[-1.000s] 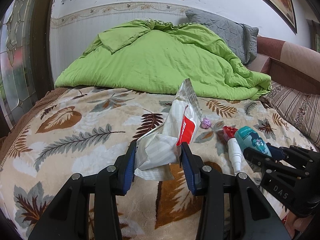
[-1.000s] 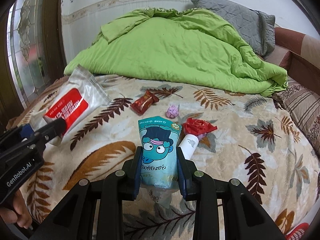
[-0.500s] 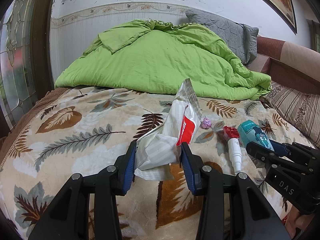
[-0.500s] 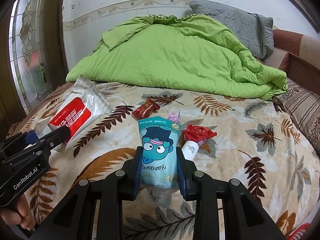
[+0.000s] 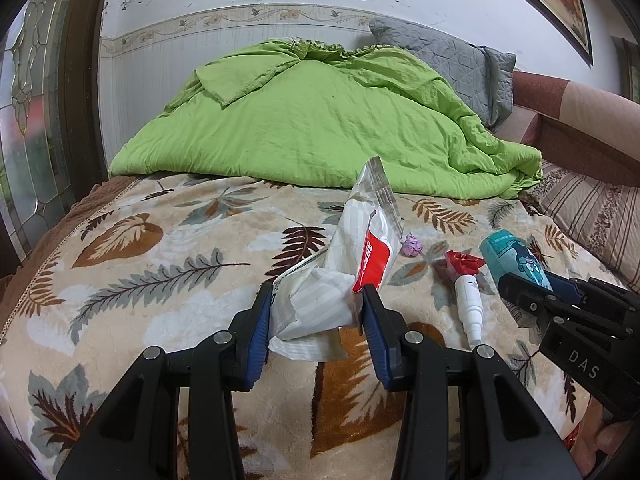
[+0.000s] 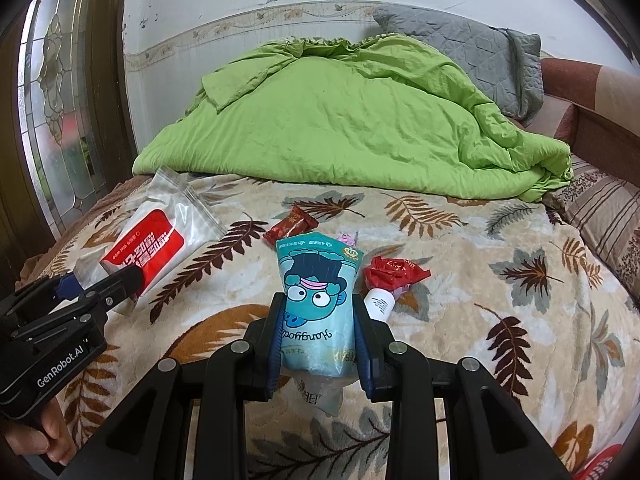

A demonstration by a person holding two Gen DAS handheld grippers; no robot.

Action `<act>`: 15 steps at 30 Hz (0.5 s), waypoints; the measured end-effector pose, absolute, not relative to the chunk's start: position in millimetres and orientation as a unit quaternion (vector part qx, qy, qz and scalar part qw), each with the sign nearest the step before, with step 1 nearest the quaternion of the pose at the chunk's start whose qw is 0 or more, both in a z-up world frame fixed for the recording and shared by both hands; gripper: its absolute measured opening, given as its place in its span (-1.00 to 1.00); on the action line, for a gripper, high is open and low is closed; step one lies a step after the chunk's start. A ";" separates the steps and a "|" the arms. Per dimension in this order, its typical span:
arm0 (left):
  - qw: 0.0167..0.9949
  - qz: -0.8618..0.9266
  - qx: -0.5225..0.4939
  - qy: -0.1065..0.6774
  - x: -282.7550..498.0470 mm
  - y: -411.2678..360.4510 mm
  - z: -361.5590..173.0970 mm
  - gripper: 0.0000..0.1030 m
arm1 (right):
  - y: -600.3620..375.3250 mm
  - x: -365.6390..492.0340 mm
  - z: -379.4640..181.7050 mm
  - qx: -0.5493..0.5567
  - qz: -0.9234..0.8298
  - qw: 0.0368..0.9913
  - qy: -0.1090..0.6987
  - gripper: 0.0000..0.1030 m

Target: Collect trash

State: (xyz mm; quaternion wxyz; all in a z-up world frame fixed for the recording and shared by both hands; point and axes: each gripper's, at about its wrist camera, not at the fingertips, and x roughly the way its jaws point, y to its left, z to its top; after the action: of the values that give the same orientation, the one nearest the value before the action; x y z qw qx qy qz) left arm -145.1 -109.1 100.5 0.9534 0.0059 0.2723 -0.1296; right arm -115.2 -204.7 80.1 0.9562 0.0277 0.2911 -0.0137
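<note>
My left gripper [image 5: 316, 312] is shut on a white and red wet-wipe packet [image 5: 352, 256], held above the leaf-patterned blanket; the packet also shows in the right wrist view [image 6: 152, 248]. My right gripper [image 6: 318, 336] is shut on a teal cartoon snack bag [image 6: 318, 300], seen from the left wrist view at the right [image 5: 516, 260]. On the blanket lie a red crumpled wrapper [image 6: 394, 272], a white small bottle [image 5: 468, 304], a pink crumpled wad [image 5: 412, 245] and a dark red candy wrapper [image 6: 290, 226].
A green duvet [image 6: 352, 120] is heaped at the back of the bed, with a grey pillow [image 6: 480, 52] behind it. A striped pillow [image 6: 600, 208] lies at the right. A glass door [image 6: 56, 100] stands at the left. Something red [image 6: 600, 464] shows at the lower right.
The right gripper with the teal bag has pulled back and risen slightly over the blanket. The left gripper holds the packet in the same place.
</note>
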 end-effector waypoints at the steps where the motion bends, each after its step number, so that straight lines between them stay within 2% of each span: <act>1: 0.953 -0.130 0.006 0.272 -144.7 -108.9 100.7 -0.20 | -205.5 -115.1 80.3 0.029 -0.014 0.956 0.291 -0.37; 15: 0.953 -0.130 0.008 0.272 -150.6 -116.7 101.5 -0.20 | -214.0 -118.6 83.5 0.047 -0.019 0.957 0.284 -0.37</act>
State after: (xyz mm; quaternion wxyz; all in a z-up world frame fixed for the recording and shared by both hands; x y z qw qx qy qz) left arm -150.6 -116.7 101.5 0.9535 0.0078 0.2722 -0.1295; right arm -118.6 -214.0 83.5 0.9574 0.0470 0.2842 -0.0192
